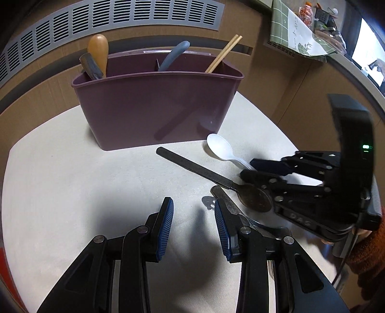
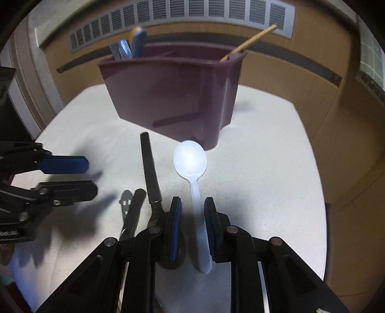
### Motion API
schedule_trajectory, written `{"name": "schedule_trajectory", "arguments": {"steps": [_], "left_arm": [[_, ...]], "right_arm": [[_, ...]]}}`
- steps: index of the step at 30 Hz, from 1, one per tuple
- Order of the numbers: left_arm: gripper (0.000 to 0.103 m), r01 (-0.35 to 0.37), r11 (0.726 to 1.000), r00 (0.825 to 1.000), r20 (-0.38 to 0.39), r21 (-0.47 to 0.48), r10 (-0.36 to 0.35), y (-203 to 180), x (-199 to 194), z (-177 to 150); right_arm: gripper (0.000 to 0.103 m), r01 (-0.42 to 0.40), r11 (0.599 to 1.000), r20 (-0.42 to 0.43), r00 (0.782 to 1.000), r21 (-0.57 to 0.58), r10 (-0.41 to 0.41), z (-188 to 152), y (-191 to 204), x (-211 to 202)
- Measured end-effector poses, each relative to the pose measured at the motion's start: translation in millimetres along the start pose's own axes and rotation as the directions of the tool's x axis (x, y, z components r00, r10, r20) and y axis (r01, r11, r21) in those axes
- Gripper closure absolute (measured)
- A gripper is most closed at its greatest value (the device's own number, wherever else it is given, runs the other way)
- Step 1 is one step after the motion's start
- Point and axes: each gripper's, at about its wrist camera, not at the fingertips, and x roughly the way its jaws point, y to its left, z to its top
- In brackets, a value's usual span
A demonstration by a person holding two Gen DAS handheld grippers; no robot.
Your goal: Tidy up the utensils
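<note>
A purple caddy point(image 1: 154, 108) point(image 2: 173, 96) stands at the back of the white cloth, holding a wooden spoon point(image 1: 97, 51), a blue-grey utensil point(image 1: 174, 55) and chopsticks point(image 1: 223, 54). In front lie a white plastic spoon point(image 1: 220, 148) point(image 2: 190, 159), a black-handled metal spoon point(image 1: 192, 168) point(image 2: 149, 168) and two more metal utensils point(image 1: 226, 199) point(image 2: 134, 209). My right gripper point(image 2: 192, 216) point(image 1: 249, 168) straddles the white spoon's handle; a gap shows on the left side, so it is open. My left gripper point(image 1: 193, 216) point(image 2: 91, 177) hovers open and empty beside the metal utensils.
The white cloth point(image 1: 72, 180) ends at brown cardboard walls with a grey vent point(image 1: 108, 19) behind the caddy. A person's orange sleeve point(image 1: 370, 252) is at the right. A green checked cloth point(image 1: 288, 29) hangs at the far upper right.
</note>
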Motion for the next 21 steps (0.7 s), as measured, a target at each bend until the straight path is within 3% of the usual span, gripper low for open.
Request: {"name": "schedule_trajectory", "arguments": {"steps": [14,15,17,21], "left_arm": [[0.066,0.018,0.999,0.999,-0.032,-0.032,-0.019,8,9,-4],[0.066,0.021,0.999,0.999,-0.033,-0.03,-0.022,7,10,-3],[0.066,0.027,0.999,0.999,-0.045,-0.026,-0.028,4,13,-3],[0.066,0.042,0.999,0.997,-0.06,-0.017,-0.043,-4,12,-2]], "right_arm": [[0.083,-0.083,0.996,-0.005,0.997,0.018,0.083,51,-9,39],[0.083,-0.081,0.997,-0.008,0.997,0.02,0.081,52,-9,39],[0.095,-0.05,0.998,-0.009,0.999,0.023,0.05,46,-11,34],[0.098,-0.029,0.997,-0.002,1.0,0.066,0.029,35,-20,25]]}}
